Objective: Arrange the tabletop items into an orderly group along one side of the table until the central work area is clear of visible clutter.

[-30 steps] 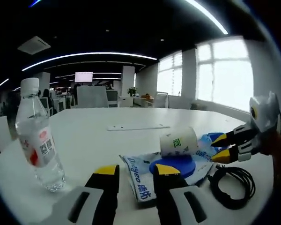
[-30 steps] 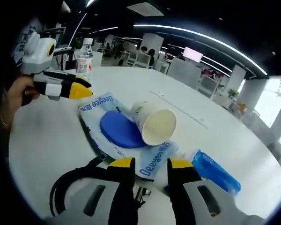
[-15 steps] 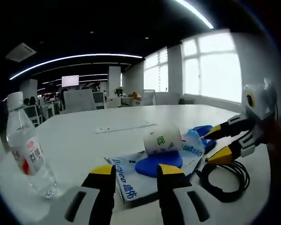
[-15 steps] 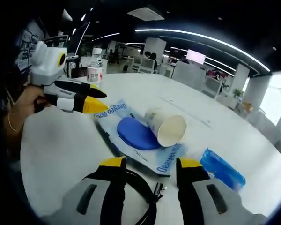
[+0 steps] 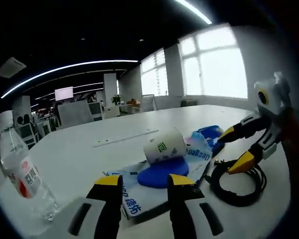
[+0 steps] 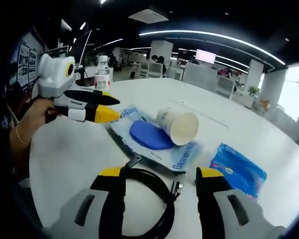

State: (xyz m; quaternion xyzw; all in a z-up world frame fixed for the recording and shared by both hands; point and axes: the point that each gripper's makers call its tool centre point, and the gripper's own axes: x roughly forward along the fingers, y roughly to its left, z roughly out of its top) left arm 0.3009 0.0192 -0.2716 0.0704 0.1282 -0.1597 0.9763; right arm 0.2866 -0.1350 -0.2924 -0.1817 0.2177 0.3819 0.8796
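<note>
A paper cup lies on its side on a white-and-blue printed package, next to a blue disc. A blue packet lies to the right of them. A coiled black cable sits on the white table between the wide-spread jaws of my right gripper, which is open. My left gripper is open and holds nothing, just short of the package with the cup and disc beyond. A clear water bottle stands upright to its left.
The left gripper hovers by the package's left end, held by a hand. The right gripper hangs over the cable, near the blue packet. The bottle stands at the far table edge. Office desks and chairs lie beyond.
My right gripper's jaws have spread wider and it has drawn back, so the cable coil now lies between them. The left gripper view has swung right; the bottle sits nearer its left edge.
</note>
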